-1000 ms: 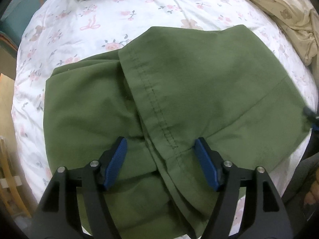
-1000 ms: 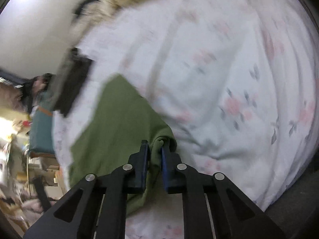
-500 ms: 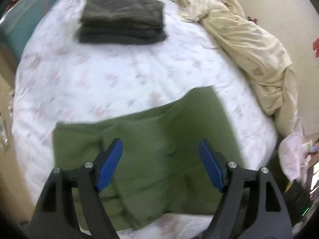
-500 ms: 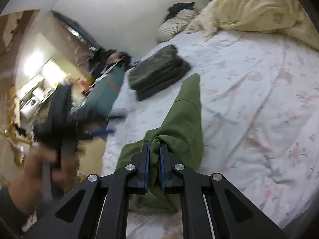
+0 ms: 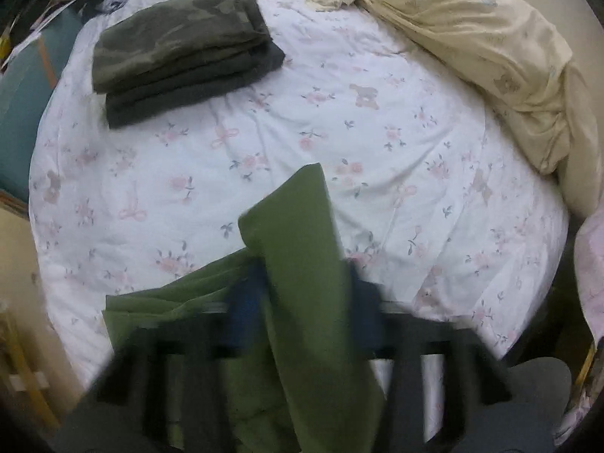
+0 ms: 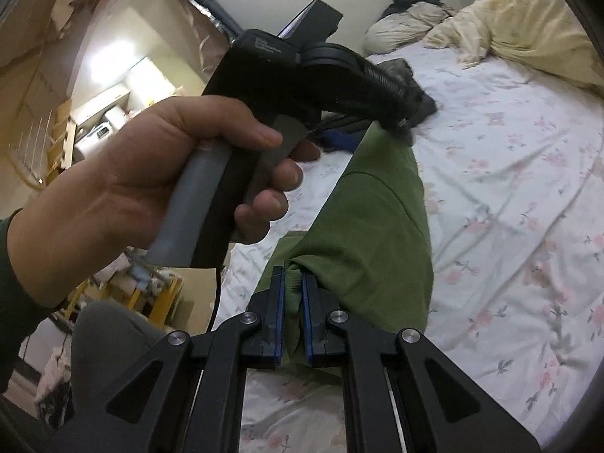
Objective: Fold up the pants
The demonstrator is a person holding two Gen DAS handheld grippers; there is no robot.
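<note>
In the left wrist view we see the left gripper [image 5: 302, 313] blurred low in the frame; its jaws have just been closing, and a band of the green pants [image 5: 302, 264] runs up between the blue pads [image 5: 241, 309], though the blur keeps us from telling whether they press on the cloth. The rest of the pants bunches at the lower left over the floral bedsheet [image 5: 377, 132]. A stack of folded dark clothes [image 5: 181, 49] lies at the upper left, and a cream blanket [image 5: 490, 45] is heaped at the upper right. In the right wrist view the right gripper [image 6: 291, 313], bottom centre, pinches a gathered fold of the pants, which stretch up the middle of the frame toward the other tool. At the left a hand [image 6: 151, 173] grips the grey handle of that tool, its fingers on the trigger. The sheet fills the right side, the blanket the upper right.
</note>
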